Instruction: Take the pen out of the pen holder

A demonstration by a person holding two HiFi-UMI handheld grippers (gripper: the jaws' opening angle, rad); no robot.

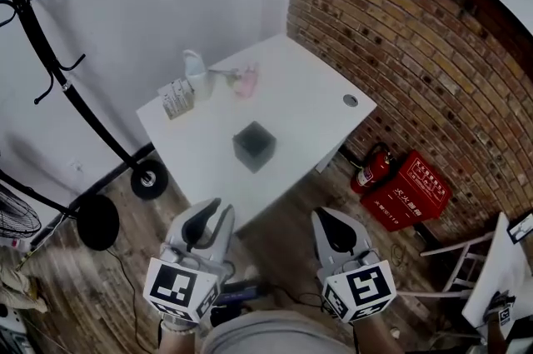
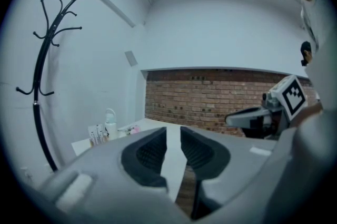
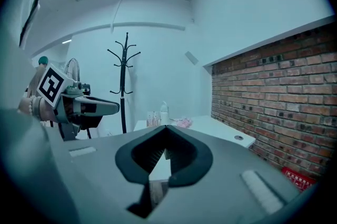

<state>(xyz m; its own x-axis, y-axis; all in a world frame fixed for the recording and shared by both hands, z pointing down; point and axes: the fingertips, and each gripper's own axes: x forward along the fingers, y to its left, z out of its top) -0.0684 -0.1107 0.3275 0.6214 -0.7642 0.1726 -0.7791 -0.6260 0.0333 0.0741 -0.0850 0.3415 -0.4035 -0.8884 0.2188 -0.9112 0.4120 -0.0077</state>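
A dark, square pen holder (image 1: 254, 146) stands near the front of the white table (image 1: 308, 107) in the head view; I cannot make out a pen in it. Both grippers hang short of the table's near edge, over the wooden floor, pointing toward it. My left gripper (image 1: 214, 211) (image 2: 173, 129) is open, with a narrow gap and nothing between its fingers. My right gripper (image 1: 321, 215) (image 3: 166, 127) is shut, tips touching, holding nothing. Each gripper also shows in the other's view, the right gripper (image 2: 258, 117) and the left gripper (image 3: 89, 107).
At the table's back stand a white bottle (image 1: 196, 73), a small box (image 1: 176, 98) and a pink thing (image 1: 246, 82). A black coat rack (image 1: 50, 52) stands to the left. A fire extinguisher (image 1: 375, 169) and red box (image 1: 412, 190) sit by the brick wall (image 1: 416, 52).
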